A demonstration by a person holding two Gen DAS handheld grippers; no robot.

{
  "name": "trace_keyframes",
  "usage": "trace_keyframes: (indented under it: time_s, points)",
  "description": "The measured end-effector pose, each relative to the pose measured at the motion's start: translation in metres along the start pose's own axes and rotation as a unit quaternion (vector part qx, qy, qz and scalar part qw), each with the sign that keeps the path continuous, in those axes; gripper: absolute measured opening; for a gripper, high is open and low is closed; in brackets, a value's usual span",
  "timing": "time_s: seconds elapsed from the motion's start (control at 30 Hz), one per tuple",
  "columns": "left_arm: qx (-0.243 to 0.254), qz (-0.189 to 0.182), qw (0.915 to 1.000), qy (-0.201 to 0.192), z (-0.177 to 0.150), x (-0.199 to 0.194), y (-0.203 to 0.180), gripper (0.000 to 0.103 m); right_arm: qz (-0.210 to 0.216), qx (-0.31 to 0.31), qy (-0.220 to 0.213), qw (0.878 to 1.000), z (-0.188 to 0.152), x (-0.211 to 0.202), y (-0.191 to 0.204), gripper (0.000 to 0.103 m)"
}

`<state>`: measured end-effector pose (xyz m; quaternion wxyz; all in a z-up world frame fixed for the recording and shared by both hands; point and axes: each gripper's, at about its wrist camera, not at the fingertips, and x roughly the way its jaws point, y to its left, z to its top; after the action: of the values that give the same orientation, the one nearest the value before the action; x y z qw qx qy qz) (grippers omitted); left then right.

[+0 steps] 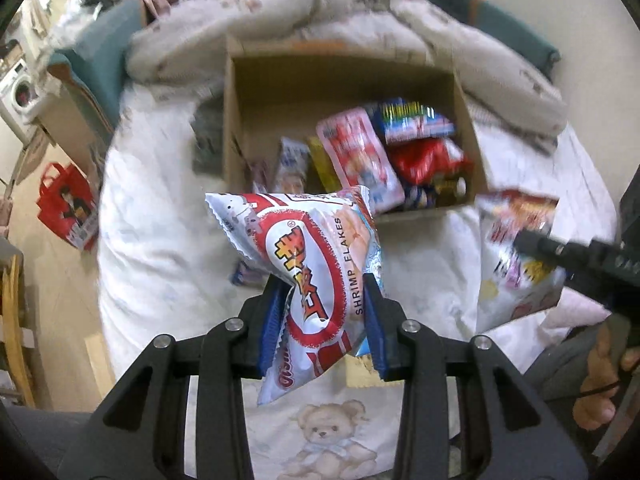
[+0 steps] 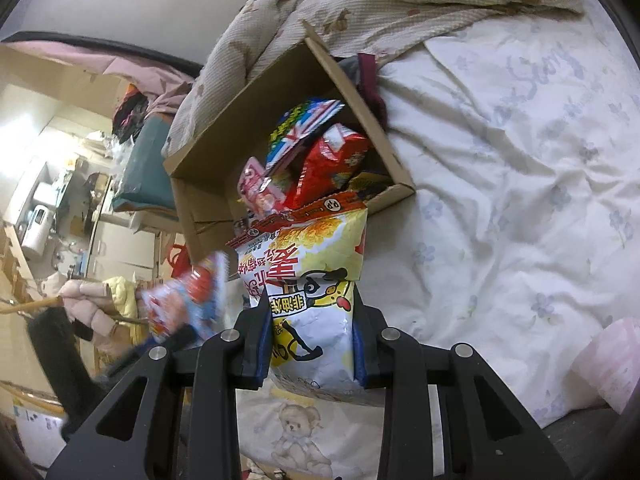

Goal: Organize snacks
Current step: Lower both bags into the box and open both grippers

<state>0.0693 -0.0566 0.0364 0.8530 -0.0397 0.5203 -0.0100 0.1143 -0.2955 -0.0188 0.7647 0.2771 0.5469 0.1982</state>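
Right gripper [image 2: 312, 332] clamps yellow snack bag [image 2: 316, 280] before box [image 2: 224, 148]

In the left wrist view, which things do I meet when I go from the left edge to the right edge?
Washing machine → red bag on the floor → shrimp flakes bag held in the left tongs → yellow-and-white snack bag held by the right tongs.

Worked in home bedroom: bed [image 2: 520, 160] with floral sheet, rumpled quilt [image 1: 320, 20], teddy-bear print [image 1: 332, 436]; washing machine [image 1: 18, 92] in next room, cluttered kitchen shelves [image 2: 52, 208].
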Motion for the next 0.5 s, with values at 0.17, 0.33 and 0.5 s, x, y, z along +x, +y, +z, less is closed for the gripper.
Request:
trace_keyframes:
  time_s: [0.17, 0.33, 0.5]
  points:
    - [0.002, 0.027, 0.9985, -0.047, 0.034, -0.011, 0.017, 0.033, 0.005, -0.017, 0.001, 1.0, 0.01, 0.005, 0.017, 0.033]
    - [-0.003, 0.045, 0.9972, -0.059, 0.06, 0.0, 0.028, 0.033, 0.007, -0.04, -0.003, 0.999, 0.037, 0.019, 0.044, 0.033]
    - [0.015, 0.06, 0.9966, -0.054, 0.073, 0.032, 0.022, 0.033, 0.0, -0.069, -0.007, 0.998, 0.071, 0.044, 0.074, 0.033]
